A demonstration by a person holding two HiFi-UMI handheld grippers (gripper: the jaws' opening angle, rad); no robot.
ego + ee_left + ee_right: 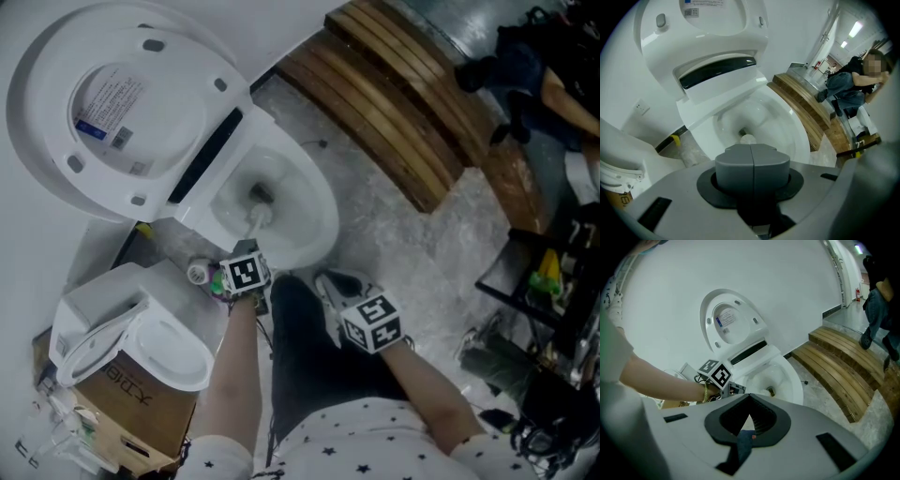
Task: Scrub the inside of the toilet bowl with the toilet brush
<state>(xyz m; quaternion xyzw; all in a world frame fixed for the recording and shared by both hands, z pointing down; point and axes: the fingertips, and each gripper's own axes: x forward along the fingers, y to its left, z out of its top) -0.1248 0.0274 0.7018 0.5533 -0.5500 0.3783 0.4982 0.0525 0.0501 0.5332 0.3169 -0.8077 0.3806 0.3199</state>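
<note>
Toilet brush point(257, 214): head down inside the toilet bowl point(323, 202), by its drain | your left gripper point(752, 161): jaws closed together on the brush handle, at the bowl's near rim | your right gripper point(749, 417): jaws apart, nothing between them, held back from the bowl on your side | lid point(103, 112): raised behind the bowl

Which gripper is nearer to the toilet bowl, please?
Left. The left gripper is at the toilet bowl's near rim, holding the toilet brush down into it; the right gripper hangs back over the floor.
</note>
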